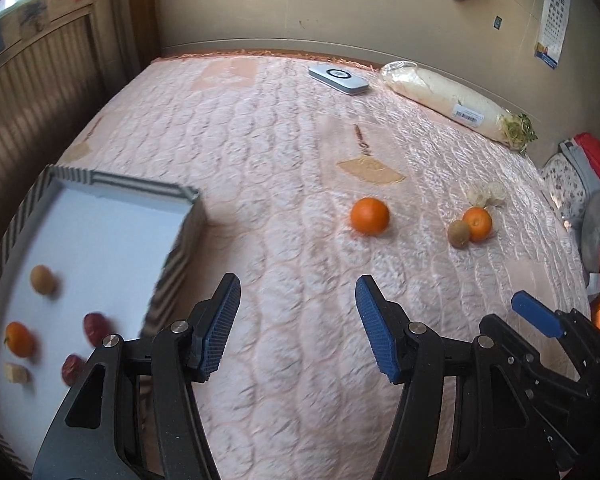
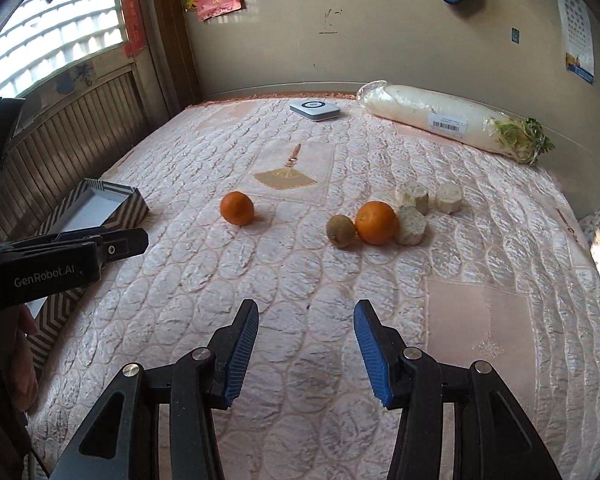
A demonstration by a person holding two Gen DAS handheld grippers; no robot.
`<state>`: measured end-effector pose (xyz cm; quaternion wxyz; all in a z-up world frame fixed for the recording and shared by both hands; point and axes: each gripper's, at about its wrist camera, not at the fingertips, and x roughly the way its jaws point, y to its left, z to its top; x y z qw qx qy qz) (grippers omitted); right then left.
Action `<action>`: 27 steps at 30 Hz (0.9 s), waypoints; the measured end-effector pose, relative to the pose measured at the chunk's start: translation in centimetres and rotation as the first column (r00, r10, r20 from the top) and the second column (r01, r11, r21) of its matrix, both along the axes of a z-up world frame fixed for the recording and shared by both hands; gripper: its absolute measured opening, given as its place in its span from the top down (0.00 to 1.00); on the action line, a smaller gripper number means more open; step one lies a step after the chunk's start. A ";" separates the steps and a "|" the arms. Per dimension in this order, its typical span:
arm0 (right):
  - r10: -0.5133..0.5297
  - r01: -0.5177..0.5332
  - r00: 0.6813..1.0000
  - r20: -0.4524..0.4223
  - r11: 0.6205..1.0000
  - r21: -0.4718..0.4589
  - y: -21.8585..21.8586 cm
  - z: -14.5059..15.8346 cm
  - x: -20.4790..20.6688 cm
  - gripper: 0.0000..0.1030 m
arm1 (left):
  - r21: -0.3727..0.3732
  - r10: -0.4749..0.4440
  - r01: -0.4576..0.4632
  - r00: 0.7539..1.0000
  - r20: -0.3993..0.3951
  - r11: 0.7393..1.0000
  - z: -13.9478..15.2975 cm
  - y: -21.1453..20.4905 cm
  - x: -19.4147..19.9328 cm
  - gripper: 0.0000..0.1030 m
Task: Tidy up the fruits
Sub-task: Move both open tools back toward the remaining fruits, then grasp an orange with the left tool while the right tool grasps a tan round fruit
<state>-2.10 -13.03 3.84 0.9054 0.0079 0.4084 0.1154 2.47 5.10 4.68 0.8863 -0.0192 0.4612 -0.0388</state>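
Both my jaws spread and empty above the bed (image 2: 500,320), lone orange (image 2: 237,208) ahead, tray (image 1: 100,240) to the left; a glancing pad could roll it away.

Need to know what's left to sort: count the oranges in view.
3. One orange sits alone mid-bed; a second lies further right, touching a kiwi; a third is already in the tray. Others may be hidden outside the views.
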 end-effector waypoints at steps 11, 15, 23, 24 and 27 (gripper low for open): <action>-0.032 0.033 0.999 -0.042 0.999 0.026 -2.7 -1.2 1.9 0.53 | 0.014 -0.028 0.028 0.999 -0.044 1.000 -1.5 -3.4 5.0 0.41; -0.032 0.034 0.998 -0.047 0.999 0.031 -2.7 -1.4 2.1 0.53 | 0.010 -0.034 0.035 0.998 -0.057 0.999 -1.9 -4.2 6.5 0.41; -0.027 0.030 0.998 -0.064 0.998 0.052 -2.3 -2.1 3.8 0.53 | -0.002 -0.028 0.028 0.997 -0.077 1.000 -2.8 -4.4 7.9 0.44; -0.028 0.031 0.997 -0.065 0.998 0.055 -2.3 -2.1 4.1 0.53 | -0.015 -0.030 0.029 0.996 -0.079 0.999 -2.8 -4.3 7.9 0.47; -0.031 0.035 0.997 -0.066 0.997 0.064 -2.0 -2.3 5.1 0.53 | -0.056 -0.054 0.049 0.995 -0.083 0.997 -2.7 -4.4 7.7 0.65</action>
